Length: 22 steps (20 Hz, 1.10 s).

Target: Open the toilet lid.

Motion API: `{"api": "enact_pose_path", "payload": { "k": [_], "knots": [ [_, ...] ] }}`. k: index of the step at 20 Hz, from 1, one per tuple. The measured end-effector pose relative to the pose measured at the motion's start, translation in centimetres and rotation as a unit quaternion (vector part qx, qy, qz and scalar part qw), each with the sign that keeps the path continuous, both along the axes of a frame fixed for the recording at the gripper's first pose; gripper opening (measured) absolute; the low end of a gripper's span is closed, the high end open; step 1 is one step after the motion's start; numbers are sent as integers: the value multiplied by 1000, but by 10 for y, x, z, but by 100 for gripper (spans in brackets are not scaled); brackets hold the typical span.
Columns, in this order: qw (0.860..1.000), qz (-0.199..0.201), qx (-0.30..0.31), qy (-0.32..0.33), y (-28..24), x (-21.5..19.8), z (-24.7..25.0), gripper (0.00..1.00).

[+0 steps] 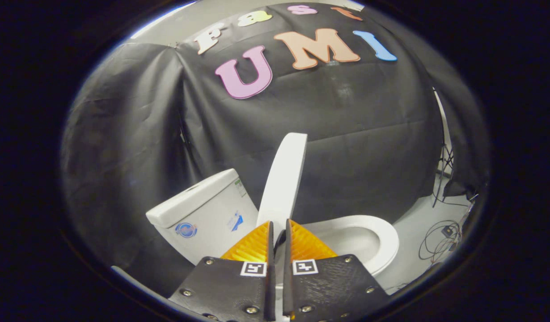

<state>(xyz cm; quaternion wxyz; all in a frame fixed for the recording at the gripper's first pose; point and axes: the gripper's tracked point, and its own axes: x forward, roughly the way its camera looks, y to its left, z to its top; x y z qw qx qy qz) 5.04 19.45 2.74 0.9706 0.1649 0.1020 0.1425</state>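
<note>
1. Lid [284, 179]: one white toilet lid, raised and standing nearly upright, leaning a little toward 1 o'clock. It rises just beyond the fingertips, its lower end dropping behind them.
2. One toilet seat [382, 237], a white oval ring, lies flat at about 3 o'clock from the lid's base, with the bowl's hollow showing inside it.
3. One white cistern [203, 214] stands at about 9 o'clock from the lid's base, its flat cover on top. It carries three stickers that I can count, too small to make out.
4. One gripper [278, 228] with two fingers reaches up from 6 o'clock. The fingers stand almost together, with only a thin slit left between them. Nothing is held in that slit. The tips sit right in front of the lid's lower end; whether they touch it cannot be told.
5. Each finger carries one square marker on its dark mount, two markers in all.
6. Black cloth [355, 134] hangs behind the toilet as the booth's wall.
7. Loose cables [440, 237] lie on the pale floor [413, 228] at about 3 o'clock from the seat; their number cannot be counted.
</note>
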Motion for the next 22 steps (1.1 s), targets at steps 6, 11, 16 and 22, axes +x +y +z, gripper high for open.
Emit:
{"api": "enact_pose_path", "payload": {
  "k": [6,11,16,22],
  "knots": [
    [999,0,-33,-22,21,3,8,8],
    [998,8,-42,-36,38,3,15,8],
    [998,17,-42,-46,55,2,22,8],
    [995,43,-67,-63,86,0,29,8]
  ]
}}
